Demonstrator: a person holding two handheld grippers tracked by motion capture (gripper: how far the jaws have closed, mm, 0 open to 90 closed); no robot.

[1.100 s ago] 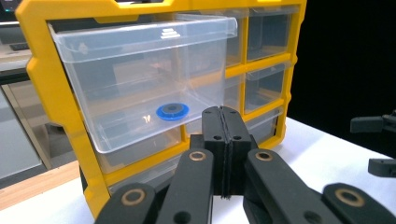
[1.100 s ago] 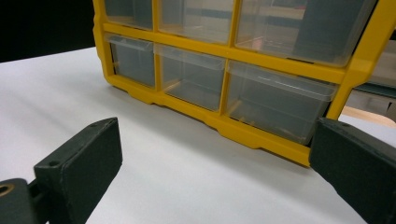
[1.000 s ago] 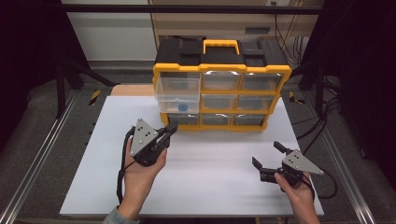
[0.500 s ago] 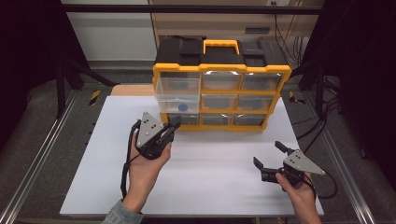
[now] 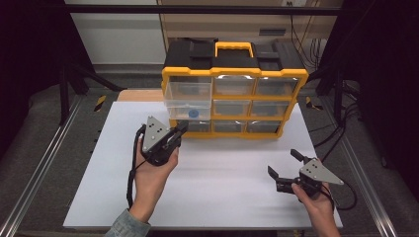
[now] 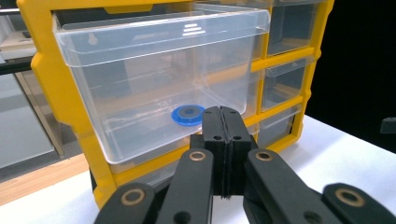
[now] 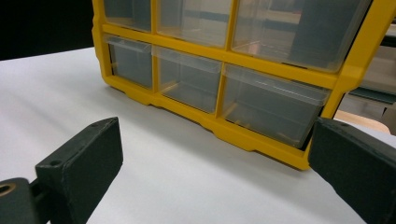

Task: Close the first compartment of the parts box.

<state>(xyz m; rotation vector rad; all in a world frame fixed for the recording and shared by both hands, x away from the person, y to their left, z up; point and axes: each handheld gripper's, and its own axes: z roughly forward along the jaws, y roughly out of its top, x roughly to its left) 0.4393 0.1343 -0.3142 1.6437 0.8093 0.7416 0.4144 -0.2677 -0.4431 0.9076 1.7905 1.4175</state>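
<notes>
Since a second ago my left gripper (image 5: 181, 129) has crept forward toward the organiser (image 5: 232, 89), while my right one has stayed put. Counting from the left: one clear drawer (image 6: 159, 79) stands pulled out of the cabinet's left column, and inside it lies one blue ring (image 6: 188, 114), flat on the drawer floor near its front wall. My left fingers (image 6: 224, 135) are pressed together with nothing between them, their tips just in front of that drawer's lower front. In the high view I count nine drawers in three columns, the other eight pushed in flush with the yellow frame. White desk (image 5: 222, 192) lies bare between my two hands and along the cabinet's front edge, so there is open room there. At the right, my right gripper (image 5: 283, 164) sits near the desk's near right corner, well apart from the cabinet, its fingers (image 7: 79, 158) spread wide and holding nothing.
</notes>
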